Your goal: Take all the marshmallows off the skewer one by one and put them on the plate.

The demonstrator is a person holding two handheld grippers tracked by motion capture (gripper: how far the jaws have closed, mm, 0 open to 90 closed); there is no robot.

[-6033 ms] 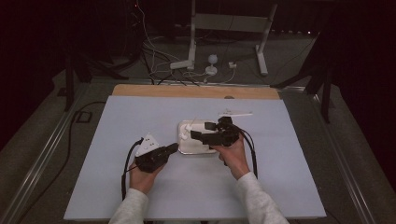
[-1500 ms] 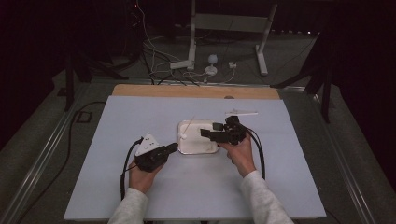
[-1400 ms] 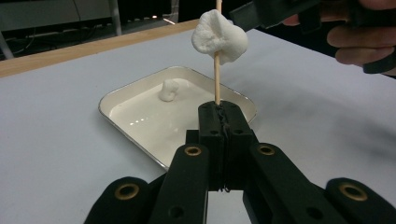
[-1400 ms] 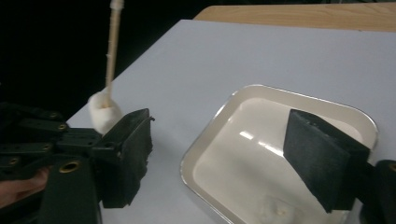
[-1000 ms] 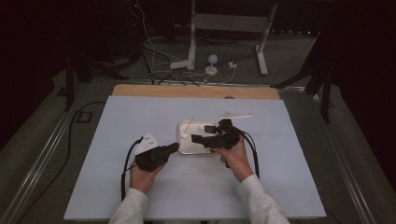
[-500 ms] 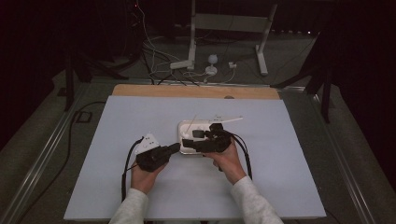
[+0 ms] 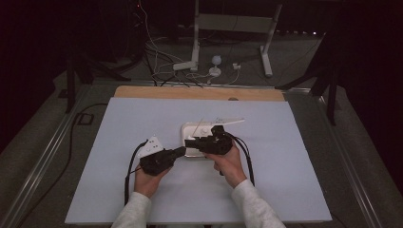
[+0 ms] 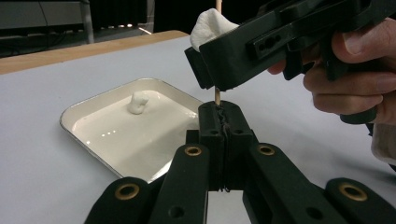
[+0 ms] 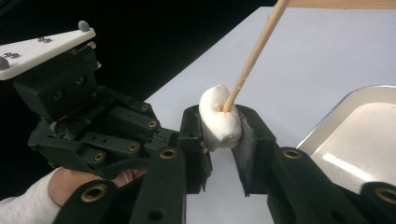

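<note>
Marshmallow [image 9: 219, 122] sits pinched in our right claw [image 9: 223, 140], whose jaws have just been closing, threaded on the skewer [image 9: 254, 51] that our left claw [image 8: 225, 122] clamps upright beside the tray [image 8: 88, 109].

Soft white marshmallow [image 9: 219, 122] on a pale tan wooden skewer [image 9: 254, 52]. Matte black two-jaw grippers with brass-coloured rivets [image 9: 219, 140] [image 8: 223, 122]. Glossy cream-white metal tray [image 8: 81, 109] holding another white marshmallow lump [image 8: 137, 102]. Pale lavender-grey tabletop [image 7: 142, 114], light wood edge.

Left tool [image 8: 219, 122] clamped tight; right tool [image 9: 223, 140] has just been closing.
</note>
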